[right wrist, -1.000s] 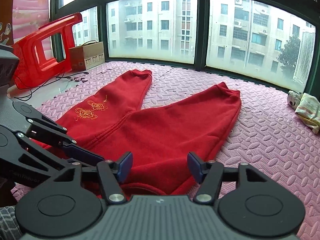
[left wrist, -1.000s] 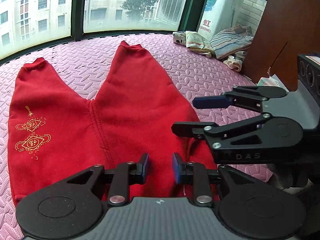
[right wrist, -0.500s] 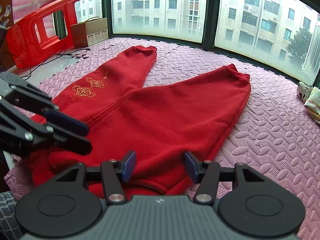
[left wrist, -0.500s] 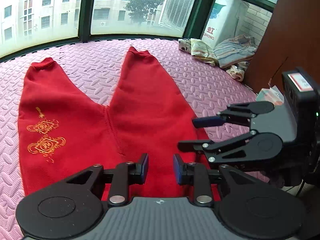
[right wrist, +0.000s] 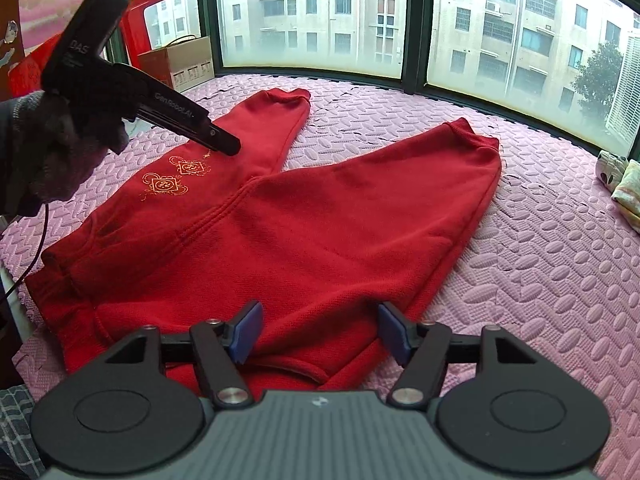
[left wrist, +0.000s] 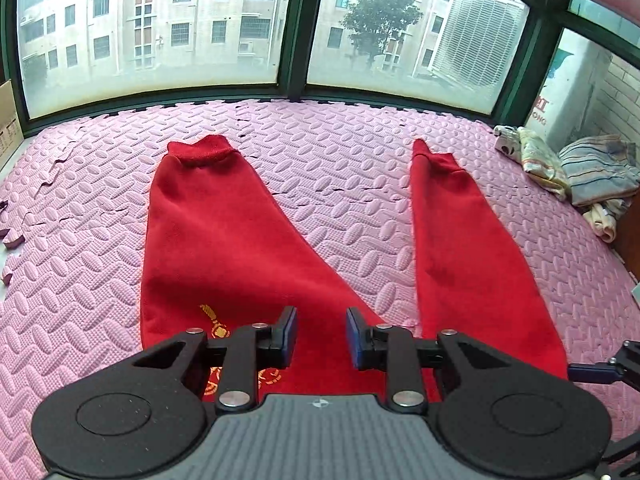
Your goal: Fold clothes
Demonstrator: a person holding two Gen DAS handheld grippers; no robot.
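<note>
Trousers (right wrist: 304,236) lie flat on the pink mat (right wrist: 560,280), their 2 legs spread in a V toward the window. Within 1 second the left gripper (left wrist: 320,334) has risen and swung left over the gold-embroidered leg, probably seeking a hold for folding. Its jaws stand slightly apart, empty; the right gripper (right wrist: 320,330) gapes wider above the waistband, also holding nothing.

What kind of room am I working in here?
Probably a home's bay-window platform or enclosed balcony. Pink foam mats cover it, big windows face apartment blocks, red trousers lie spread out, and more laundry is piled in a corner.
</note>
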